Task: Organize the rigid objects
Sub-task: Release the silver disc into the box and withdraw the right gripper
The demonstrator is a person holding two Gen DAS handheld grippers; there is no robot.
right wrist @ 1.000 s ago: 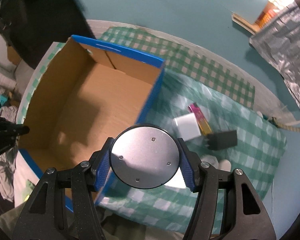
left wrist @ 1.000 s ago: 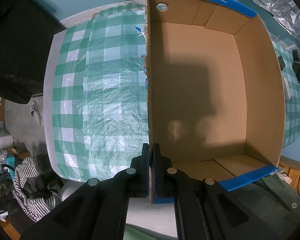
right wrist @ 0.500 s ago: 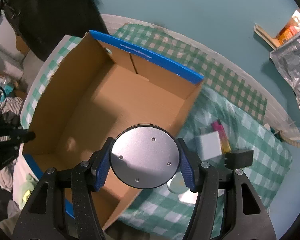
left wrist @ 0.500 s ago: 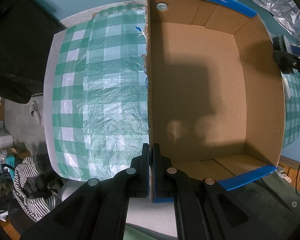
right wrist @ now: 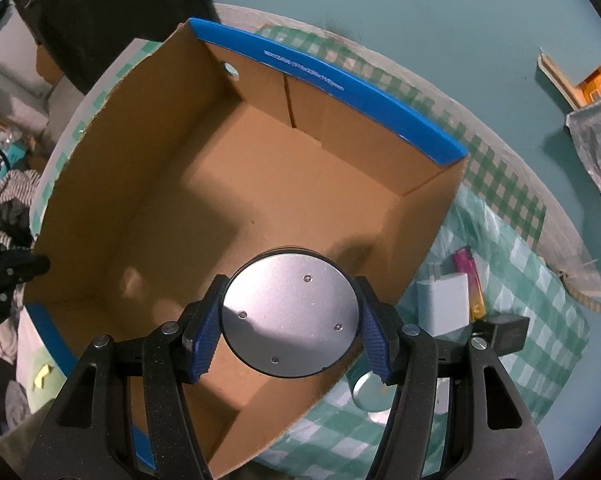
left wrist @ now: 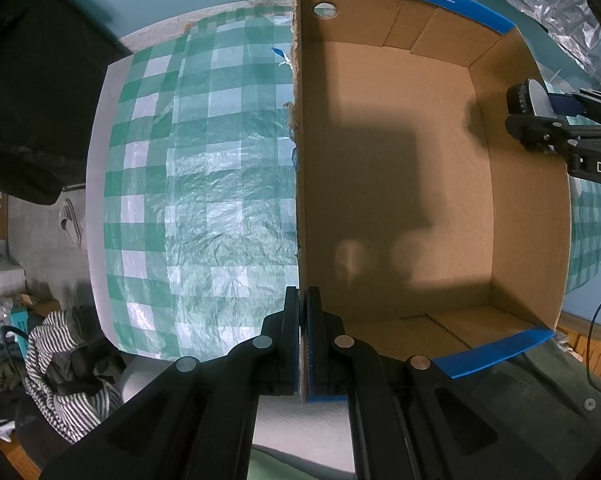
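Observation:
An open cardboard box with blue rims stands on a green checked cloth; its inside holds nothing. My left gripper is shut on the box's near left wall. My right gripper is shut on a round silver disc and holds it above the box's right side. The right gripper with the disc also shows at the right edge of the left wrist view. On the cloth right of the box lie a white charger, a pink and yellow lighter, a black adapter and a small round silver thing.
The checked cloth covers the table left of the box. A striped garment lies past the table's left edge. A silver foil bag sits at the far right. A rope lies at the cloth's right edge.
My right gripper has carried the disc leftward from above the cloth to above the box's right side. The left gripper has stayed clamped on the box wall.

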